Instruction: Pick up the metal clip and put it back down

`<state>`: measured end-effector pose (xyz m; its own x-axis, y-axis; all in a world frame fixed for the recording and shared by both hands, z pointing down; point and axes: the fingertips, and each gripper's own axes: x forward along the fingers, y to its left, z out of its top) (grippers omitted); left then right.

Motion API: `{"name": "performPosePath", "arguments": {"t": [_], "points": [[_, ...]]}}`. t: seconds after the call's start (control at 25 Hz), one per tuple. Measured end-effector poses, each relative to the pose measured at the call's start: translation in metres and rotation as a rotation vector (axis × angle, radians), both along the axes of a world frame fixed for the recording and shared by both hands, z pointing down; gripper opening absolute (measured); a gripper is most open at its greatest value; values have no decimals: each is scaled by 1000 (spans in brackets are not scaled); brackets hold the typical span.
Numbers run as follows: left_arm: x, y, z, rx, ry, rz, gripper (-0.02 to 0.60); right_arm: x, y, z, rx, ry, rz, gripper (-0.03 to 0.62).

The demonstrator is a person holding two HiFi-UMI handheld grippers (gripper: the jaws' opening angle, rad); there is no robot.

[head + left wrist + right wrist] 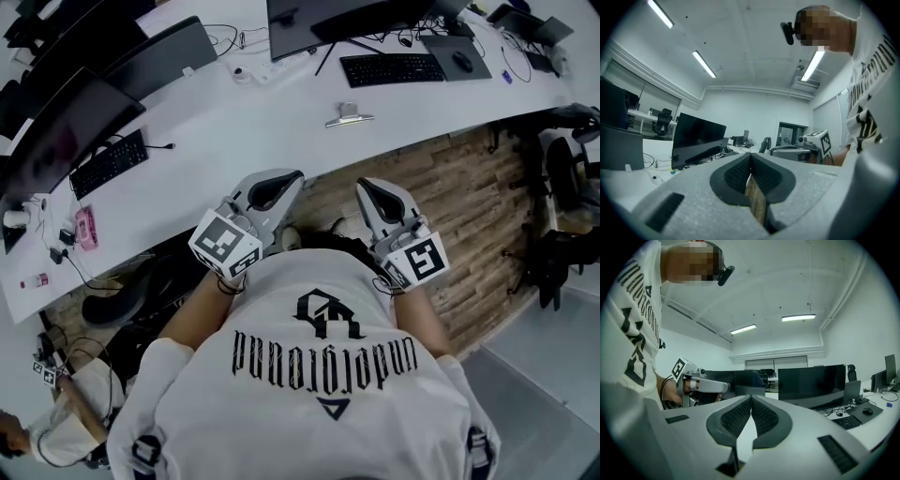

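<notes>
Shiny metal clip (349, 115) on smooth white desk (244, 131); left gripper (294, 176), right gripper (365, 186) closed, empty.

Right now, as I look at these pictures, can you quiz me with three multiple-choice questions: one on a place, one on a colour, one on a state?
1. Where is the metal clip?
A. on the desk
B. in a drawer
C. on a shelf

2. What colour is the desk?
A. black
B. white
C. red

3. On the right gripper, how do the jaws stand?
A. wide apart
B. closed on the clip
C. together, empty

Answers:
1 A, it lies on the desk top.
2 B, the top is plainly white.
3 C, the pads meet with nothing between them.
</notes>
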<state>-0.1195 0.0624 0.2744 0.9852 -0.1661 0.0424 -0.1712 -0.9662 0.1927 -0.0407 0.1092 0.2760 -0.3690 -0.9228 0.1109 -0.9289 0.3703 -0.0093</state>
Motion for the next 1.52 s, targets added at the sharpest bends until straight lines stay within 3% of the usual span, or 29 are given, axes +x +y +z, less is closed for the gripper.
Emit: {"name": "performPosePath", "arguments": {"t": [0.72, 1.52], "points": [[11, -52, 17, -37, -35, -85, 12, 13, -70, 16, -26, -4, -129, 15], [88, -135, 54, -129, -102, -260, 12, 97, -179, 51, -108, -8, -368, 17]]}}
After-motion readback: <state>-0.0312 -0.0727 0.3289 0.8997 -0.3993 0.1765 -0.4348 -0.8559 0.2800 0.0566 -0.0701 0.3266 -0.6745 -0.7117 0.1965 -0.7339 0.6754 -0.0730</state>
